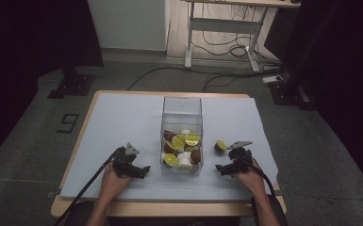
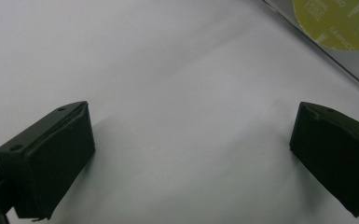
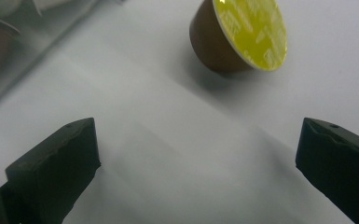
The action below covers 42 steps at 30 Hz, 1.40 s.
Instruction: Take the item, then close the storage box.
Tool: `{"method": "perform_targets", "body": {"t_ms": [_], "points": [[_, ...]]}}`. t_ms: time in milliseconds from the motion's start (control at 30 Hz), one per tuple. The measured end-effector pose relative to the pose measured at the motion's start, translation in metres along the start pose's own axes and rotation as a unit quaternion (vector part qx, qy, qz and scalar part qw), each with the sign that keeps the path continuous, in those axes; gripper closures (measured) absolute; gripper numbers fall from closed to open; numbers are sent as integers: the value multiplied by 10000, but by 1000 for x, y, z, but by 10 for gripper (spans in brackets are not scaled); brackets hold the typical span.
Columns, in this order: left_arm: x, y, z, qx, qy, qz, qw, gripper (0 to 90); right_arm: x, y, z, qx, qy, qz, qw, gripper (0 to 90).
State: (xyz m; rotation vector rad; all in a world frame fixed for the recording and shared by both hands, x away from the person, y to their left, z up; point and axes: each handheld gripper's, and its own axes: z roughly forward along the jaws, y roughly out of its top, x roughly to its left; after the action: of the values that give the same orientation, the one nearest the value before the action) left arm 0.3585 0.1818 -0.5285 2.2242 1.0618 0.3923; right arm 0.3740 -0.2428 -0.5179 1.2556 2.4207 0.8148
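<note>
Nearest, the left gripper and right gripper rest low over the white table cover, one on each side of the clear box, jaws spread and holding nothing. Just beyond the right gripper lies a loose brown capsule with a yellow lid, tipped on its side, right of the box. Similar capsules fill the box's lower part.
</note>
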Motion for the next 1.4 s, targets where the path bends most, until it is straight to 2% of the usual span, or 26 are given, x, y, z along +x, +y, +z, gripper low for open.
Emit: {"method": "perform_targets", "body": {"t_ms": [100, 433, 933, 1033, 1167, 1267, 1400], "points": [[0, 0, 0, 0, 0, 0, 10000, 0, -2, -2, 5, 211, -9, 56, 9998, 0], [0, 0, 0, 5, 2, 2, 10000, 0, -1, -6, 5, 59, -22, 29, 10000, 0], [0, 0, -2, 5, -14, 10, 10000, 2, -1, -4, 3, 106, 28, 20, 9999, 0], [-1, 0, -2, 37, -37, 48, 10000, 0, -1, -3, 0, -3, 46, -4, 10000, 1], [-2, 0, -7, 3, -207, 83, 9998, 0, 0, -2, -4, -108, 90, 10, 9999, 6], [-4, 2, -12, -179, -376, 85, 9991, 0, 0, -2, -7, -218, 133, 11, 9997, 20], [-9, 4, -18, -350, -433, 239, 9982, 0, 3, 0, -13, -320, 226, -83, 9992, 41]]}}
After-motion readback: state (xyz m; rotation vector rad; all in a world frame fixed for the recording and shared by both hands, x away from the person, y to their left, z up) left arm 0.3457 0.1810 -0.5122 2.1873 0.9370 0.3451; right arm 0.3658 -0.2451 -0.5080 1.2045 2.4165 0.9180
